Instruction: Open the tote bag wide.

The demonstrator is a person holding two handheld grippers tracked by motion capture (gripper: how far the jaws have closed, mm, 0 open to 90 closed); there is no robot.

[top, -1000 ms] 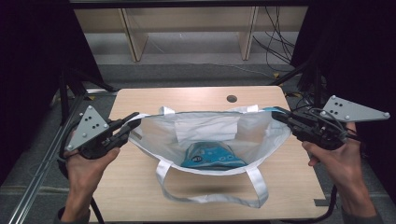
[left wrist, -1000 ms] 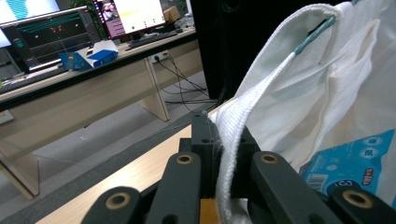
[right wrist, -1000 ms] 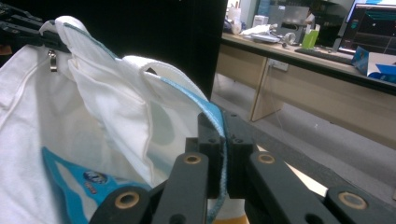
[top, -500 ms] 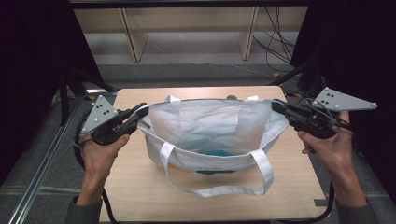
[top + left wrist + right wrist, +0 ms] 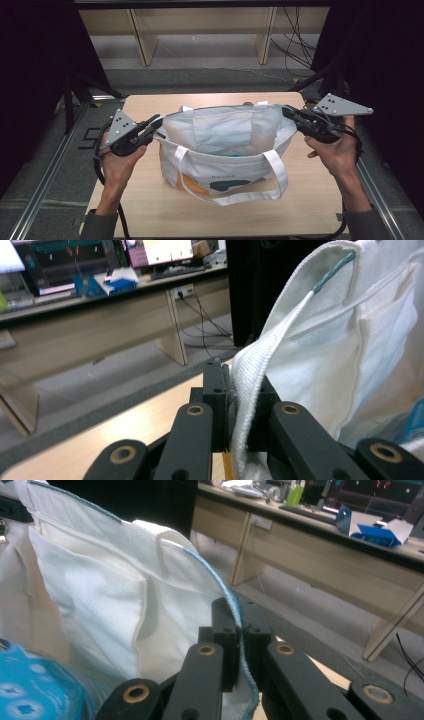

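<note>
A white cloth tote bag [image 5: 225, 145] with long white handles stands upright at the middle of the wooden table [image 5: 150, 210], its mouth stretched wide. My left gripper [image 5: 156, 121] is shut on the bag's left rim [image 5: 239, 390]. On the opposite side my right gripper [image 5: 286, 111] is shut on the right rim, a teal-edged seam [image 5: 240, 635]. A blue patterned packet [image 5: 30, 690] lies inside the bag, and its edge peeks out low in the left gripper view [image 5: 412, 420]. Green and orange print marks the bag's front [image 5: 235, 184].
One loose handle [image 5: 235, 197] droops onto the table in front of the bag. Beyond the table's far edge are a grey floor, wooden shelf legs [image 5: 142, 42] and cables [image 5: 295, 50]. Metal rails [image 5: 45, 175] run along both sides of the table.
Both grippers have lifted the bag's rims up and away from the person, so the bag went from lying slumped and open to standing upright. The blue packet sank out of the high view.
</note>
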